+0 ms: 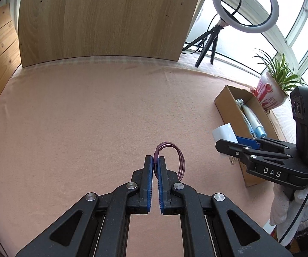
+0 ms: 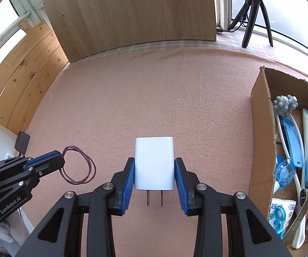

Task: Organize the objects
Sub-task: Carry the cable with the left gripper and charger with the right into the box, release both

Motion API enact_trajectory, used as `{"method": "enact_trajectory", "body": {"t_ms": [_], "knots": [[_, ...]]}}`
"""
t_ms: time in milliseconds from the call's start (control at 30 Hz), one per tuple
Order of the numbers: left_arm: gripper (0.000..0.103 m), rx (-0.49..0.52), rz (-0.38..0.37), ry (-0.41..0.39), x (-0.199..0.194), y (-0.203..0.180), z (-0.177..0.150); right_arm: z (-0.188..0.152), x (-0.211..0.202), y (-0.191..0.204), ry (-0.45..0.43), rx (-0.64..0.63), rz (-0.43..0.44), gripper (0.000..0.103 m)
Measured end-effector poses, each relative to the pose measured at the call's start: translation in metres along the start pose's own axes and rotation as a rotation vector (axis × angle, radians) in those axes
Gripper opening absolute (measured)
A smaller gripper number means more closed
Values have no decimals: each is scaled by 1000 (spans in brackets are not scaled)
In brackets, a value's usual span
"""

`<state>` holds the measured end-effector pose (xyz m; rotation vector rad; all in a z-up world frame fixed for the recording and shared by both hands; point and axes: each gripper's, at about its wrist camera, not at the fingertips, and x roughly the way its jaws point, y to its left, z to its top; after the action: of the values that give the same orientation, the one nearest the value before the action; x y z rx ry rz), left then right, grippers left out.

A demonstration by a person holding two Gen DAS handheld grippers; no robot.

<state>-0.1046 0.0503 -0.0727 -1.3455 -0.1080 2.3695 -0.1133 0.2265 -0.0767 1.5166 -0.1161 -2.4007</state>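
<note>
The right hand-held gripper (image 2: 154, 171) clamps a white charger (image 2: 154, 162), prongs toward the wrist; the left hand-held gripper (image 1: 155, 165) pinches a purple hair tie (image 1: 175, 158). Both hang above the table (image 1: 89, 117). Carry each steadily over the cardboard box (image 2: 263, 128) before releasing.

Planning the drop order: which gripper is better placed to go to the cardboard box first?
Right, likely. The right gripper grips the white charger with the cardboard box just beside it. The left gripper, shut on the purple hair tie, sits farther away, beyond the right gripper.
</note>
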Motion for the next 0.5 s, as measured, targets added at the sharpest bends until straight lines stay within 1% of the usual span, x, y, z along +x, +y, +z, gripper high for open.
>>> {"method": "enact_trajectory", "body": {"t_ms": [167, 333, 500], "knots": [[4, 42, -38, -26, -5, -26, 16, -4, -29, -14, -59, 29, -16, 33], [4, 85, -81, -29, 5, -62, 33, -11, -53, -38, -98, 83, -37, 33], [4, 136, -122, -22, 21, -103, 42, -25, -78, -67, -134, 140, -90, 33]]}}
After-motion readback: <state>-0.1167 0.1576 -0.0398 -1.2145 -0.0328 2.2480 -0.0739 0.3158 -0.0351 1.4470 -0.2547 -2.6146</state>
